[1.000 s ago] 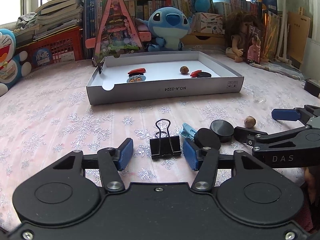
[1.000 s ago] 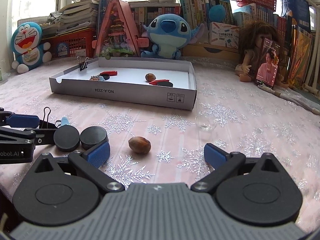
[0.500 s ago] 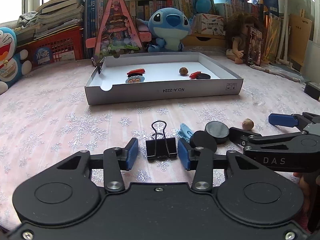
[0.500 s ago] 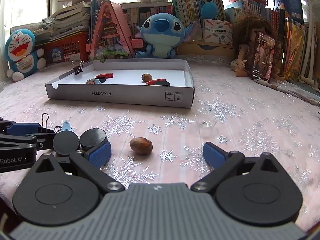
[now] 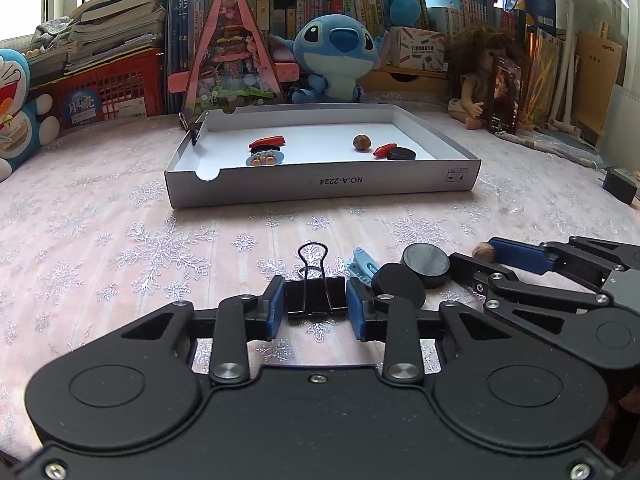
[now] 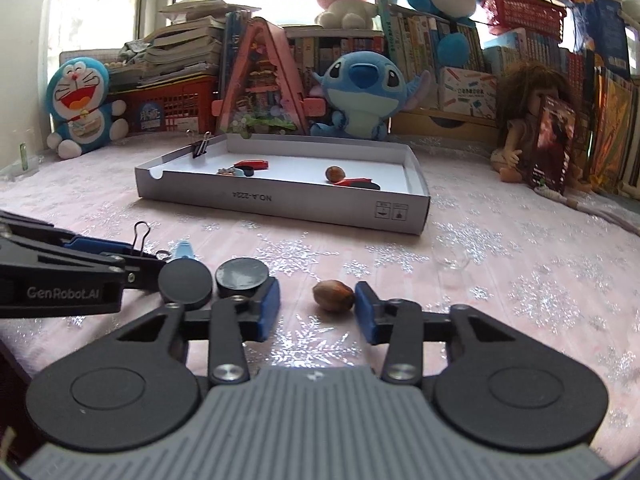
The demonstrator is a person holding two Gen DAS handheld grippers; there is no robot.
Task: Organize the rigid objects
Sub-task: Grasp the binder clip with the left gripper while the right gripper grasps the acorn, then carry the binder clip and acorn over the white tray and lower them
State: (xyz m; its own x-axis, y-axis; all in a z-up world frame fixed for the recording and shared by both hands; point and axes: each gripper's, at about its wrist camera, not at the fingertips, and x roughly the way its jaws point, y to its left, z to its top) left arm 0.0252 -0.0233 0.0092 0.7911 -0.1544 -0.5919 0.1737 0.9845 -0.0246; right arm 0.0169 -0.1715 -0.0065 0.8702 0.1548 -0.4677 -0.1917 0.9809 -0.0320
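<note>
1. The left gripper [image 5: 316,306] has just been closing, and its blue pads now press both sides of the black binder clip [image 5: 316,297], which lies on the snowflake cloth in front of the white tray [image 5: 320,189]
2. The right gripper [image 6: 317,307] has just been closing around the brown nut [image 6: 333,296]; one pad touches it, the other stands off with a gap
3. Two black discs [image 6: 212,276] and a light blue clip [image 5: 362,268] lie between binder clip and nut
4. Inside the tray: another nut [image 5: 362,142], red pieces, a black disc
</note>
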